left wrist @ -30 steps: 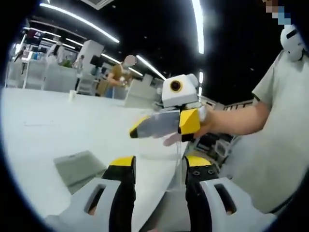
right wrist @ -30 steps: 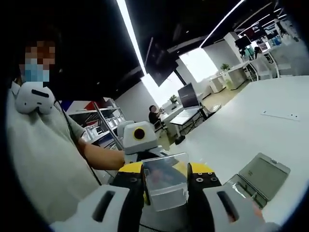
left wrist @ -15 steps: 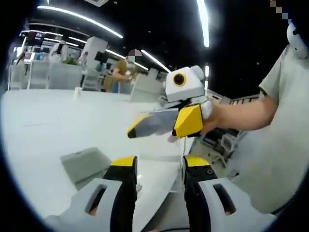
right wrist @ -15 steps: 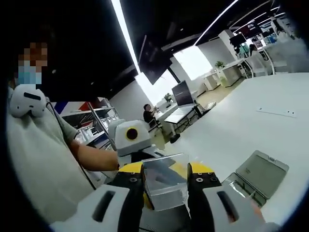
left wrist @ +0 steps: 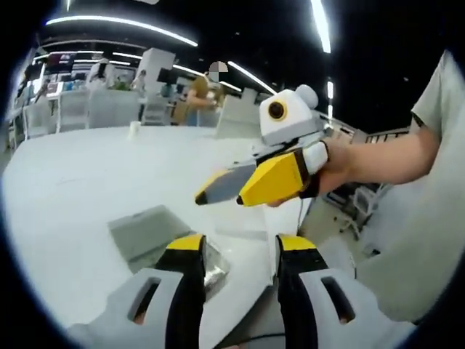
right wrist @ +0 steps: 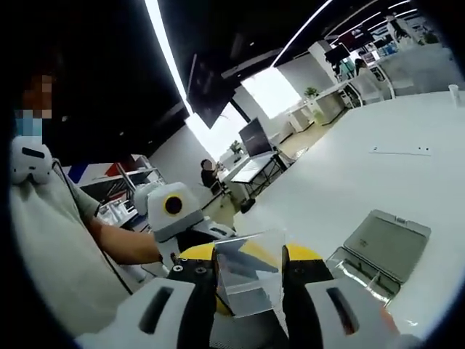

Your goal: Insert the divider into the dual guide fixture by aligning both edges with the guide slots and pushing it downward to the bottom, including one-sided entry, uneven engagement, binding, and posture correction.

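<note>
A clear plastic divider (right wrist: 247,275) stands upright between my right gripper's (right wrist: 248,263) yellow-tipped jaws, which are shut on its two edges. The grey fixture (right wrist: 386,242) lies flat on the white table to the right of it, with a clear guide part (right wrist: 354,267) at its near edge. From the left gripper view the same grey fixture (left wrist: 147,230) and its clear part (left wrist: 215,266) sit just beyond my left gripper (left wrist: 241,246). Its jaws stand open, and I see nothing between them. The right gripper (left wrist: 218,190) hangs in the air above, held by a hand, pointing left.
The white table (left wrist: 80,174) stretches far to the left, with a small cup (left wrist: 133,131) at its back. Its near edge runs close under my left gripper. The person's arm (left wrist: 392,156) and body fill the right side. Desks and chairs stand beyond.
Both views have swung, and more of the table and fixture now shows. In the left gripper view the right gripper has tilted and sits slightly farther right. The divider stays in the right jaws.
</note>
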Tool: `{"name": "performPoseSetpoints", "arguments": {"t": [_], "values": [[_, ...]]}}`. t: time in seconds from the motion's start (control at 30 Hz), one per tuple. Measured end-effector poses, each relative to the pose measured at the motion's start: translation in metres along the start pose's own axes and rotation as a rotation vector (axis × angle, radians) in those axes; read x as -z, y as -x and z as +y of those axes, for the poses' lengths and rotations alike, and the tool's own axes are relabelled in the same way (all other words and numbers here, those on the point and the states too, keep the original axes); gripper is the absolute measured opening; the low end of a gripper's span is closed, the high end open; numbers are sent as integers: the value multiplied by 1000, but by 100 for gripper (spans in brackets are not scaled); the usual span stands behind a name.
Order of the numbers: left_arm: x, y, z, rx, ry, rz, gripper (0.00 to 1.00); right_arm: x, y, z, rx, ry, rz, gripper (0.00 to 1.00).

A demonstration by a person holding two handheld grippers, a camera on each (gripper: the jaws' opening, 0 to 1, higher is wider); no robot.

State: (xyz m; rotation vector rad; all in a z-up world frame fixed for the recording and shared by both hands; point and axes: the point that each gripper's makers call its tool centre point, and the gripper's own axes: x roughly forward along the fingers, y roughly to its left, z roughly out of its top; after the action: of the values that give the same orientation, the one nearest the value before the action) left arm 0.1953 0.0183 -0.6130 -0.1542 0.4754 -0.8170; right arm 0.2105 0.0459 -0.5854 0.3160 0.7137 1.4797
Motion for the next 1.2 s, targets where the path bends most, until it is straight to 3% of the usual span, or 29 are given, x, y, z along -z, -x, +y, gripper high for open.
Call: {"name": "performPoseSetpoints", "arguments": {"t": [0.27,0.6,0.87,1.2], "values": [[7,-5,8,-70,7,46,34,8,-3,-15,56,-36,-4,31],[25,-12,17,-208,-6,146,24,21,-12,-36,176,-81,15,31],[35,-20,21,-280,-2,167,22,30,-11,-45,250,-155,-1,30],[42,-20,30,-332,92,156,17,38,-8,-52,332,-223,-18,30]]}}
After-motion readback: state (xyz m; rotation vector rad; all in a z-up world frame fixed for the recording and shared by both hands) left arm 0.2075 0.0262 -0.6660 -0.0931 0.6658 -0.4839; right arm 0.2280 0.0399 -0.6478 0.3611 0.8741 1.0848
